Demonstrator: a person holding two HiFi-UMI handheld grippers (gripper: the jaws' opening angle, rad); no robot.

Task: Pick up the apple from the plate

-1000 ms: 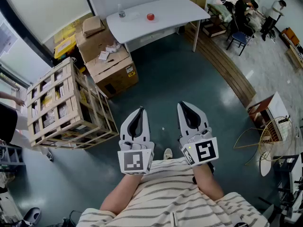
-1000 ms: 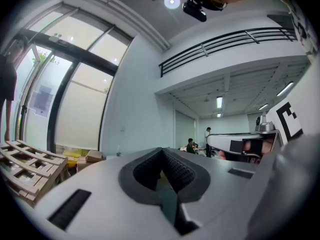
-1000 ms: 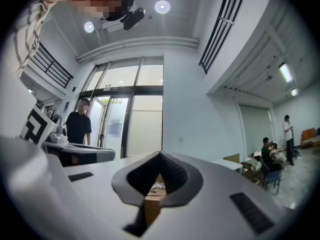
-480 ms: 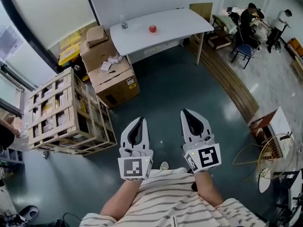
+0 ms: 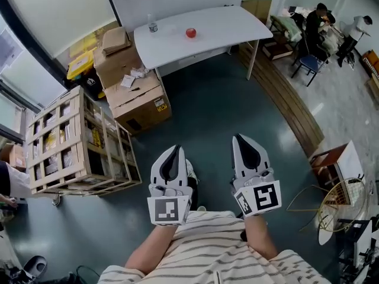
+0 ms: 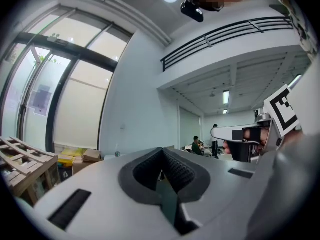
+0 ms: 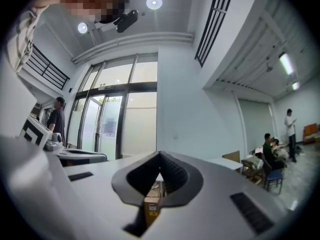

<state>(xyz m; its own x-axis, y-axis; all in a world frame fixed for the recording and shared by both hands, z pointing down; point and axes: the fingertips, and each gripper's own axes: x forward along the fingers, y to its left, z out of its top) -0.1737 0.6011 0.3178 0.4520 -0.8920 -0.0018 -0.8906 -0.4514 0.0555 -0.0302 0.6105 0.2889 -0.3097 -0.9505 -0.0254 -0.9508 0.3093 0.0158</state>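
Apple: it is seen on the white table at the far side of the room, well apart from both grippers. No plate can be made out under it at this range.
Left gripper: it is held level over the floor, just ahead of the person's striped shirt. Its jaws are closed on nothing.
Right gripper: it is held beside the left one and pointed the same way. Its jaws are pressed together too; only a sliver of a distant cardboard box is seen past them, and nothing is held.
Step in hand: this is judged to be the approach. The apple is untouched and nothing has been grasped.
Path: open floor lies between the grippers and the table. The cardboard boxes and the wooden crate stand to the left of that line and should be given room.
How it is done well: one gripper should be chosen, and its jaws should be opened wide before the table edge is reached. The apple should be met at its widest part, with the jaws level on either side.
Risk: a round apple may be nudged and rolled if it is touched by closed or half-open jaws. The small bottle near it could be knocked.
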